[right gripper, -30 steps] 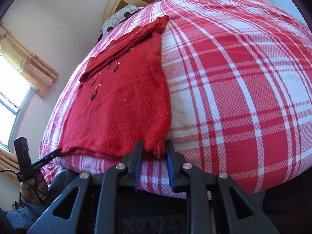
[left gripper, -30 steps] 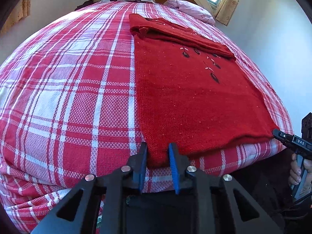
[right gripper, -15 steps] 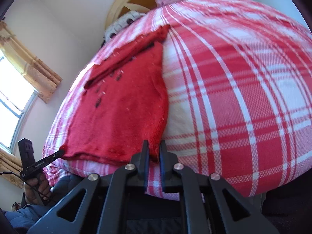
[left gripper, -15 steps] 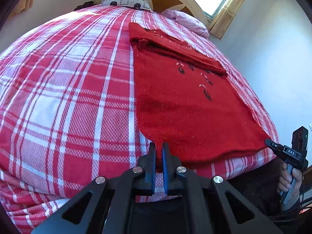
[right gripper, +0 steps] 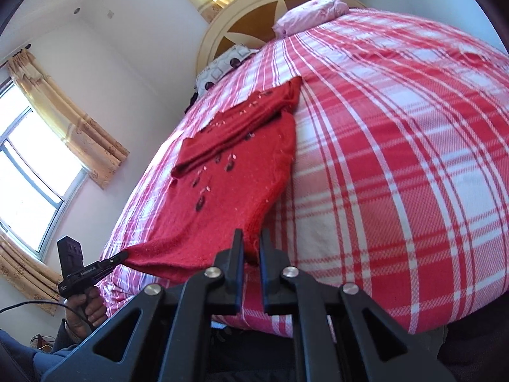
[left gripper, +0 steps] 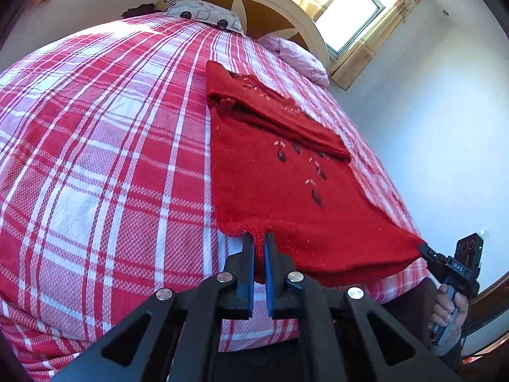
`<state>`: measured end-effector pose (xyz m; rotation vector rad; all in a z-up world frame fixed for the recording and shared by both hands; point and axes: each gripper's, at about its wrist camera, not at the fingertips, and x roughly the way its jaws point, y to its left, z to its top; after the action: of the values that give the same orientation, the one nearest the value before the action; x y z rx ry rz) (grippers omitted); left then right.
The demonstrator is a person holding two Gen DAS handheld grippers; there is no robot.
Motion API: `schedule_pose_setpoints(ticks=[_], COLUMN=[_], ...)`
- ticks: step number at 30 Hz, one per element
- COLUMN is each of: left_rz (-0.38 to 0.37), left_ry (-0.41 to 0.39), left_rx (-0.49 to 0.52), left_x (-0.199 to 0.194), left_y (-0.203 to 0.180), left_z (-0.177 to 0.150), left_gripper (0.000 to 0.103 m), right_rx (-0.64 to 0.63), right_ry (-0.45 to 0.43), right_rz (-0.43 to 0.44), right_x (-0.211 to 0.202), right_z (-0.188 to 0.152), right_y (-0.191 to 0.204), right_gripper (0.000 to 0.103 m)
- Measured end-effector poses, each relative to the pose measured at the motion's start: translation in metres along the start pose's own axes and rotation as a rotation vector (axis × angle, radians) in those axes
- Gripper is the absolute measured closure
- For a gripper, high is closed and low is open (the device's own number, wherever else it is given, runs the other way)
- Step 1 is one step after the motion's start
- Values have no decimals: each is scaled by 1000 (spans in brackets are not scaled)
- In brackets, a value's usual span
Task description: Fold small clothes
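Pinching the near hem of the red knitted sweater (left gripper: 280, 191), the left tongs (left gripper: 259, 242) grip one bottom corner and the right tongs (right gripper: 251, 238) the other, lifted slightly off the red plaid bedspread (left gripper: 105, 146) where the rest lies flat.

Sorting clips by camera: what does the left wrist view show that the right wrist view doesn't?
Left wrist only: the left gripper from behind, clamped on the sweater hem, and the right gripper from the side. Right wrist only: the right gripper from behind on the other hem corner. Both: sweater, plaid bed, headboard, pillows, a window.
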<state>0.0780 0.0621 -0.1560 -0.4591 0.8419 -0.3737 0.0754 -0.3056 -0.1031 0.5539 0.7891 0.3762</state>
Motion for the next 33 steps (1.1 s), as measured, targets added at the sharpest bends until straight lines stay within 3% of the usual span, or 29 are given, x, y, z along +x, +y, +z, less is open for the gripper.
schedule_pose_setpoints(ticks=[15, 33], left_rz=[-20, 22], left_ry=[-97, -95], left_rx=[39, 41], left_x=[11, 84], left_y=[-6, -16], left_z=[96, 212], left_gripper=[99, 99], right_rx=[-26, -43], right_ry=[-115, -108], right_rz=[-12, -161], right_x=[32, 112], right_z=[103, 209], right_y=[24, 21], right_gripper=[92, 92])
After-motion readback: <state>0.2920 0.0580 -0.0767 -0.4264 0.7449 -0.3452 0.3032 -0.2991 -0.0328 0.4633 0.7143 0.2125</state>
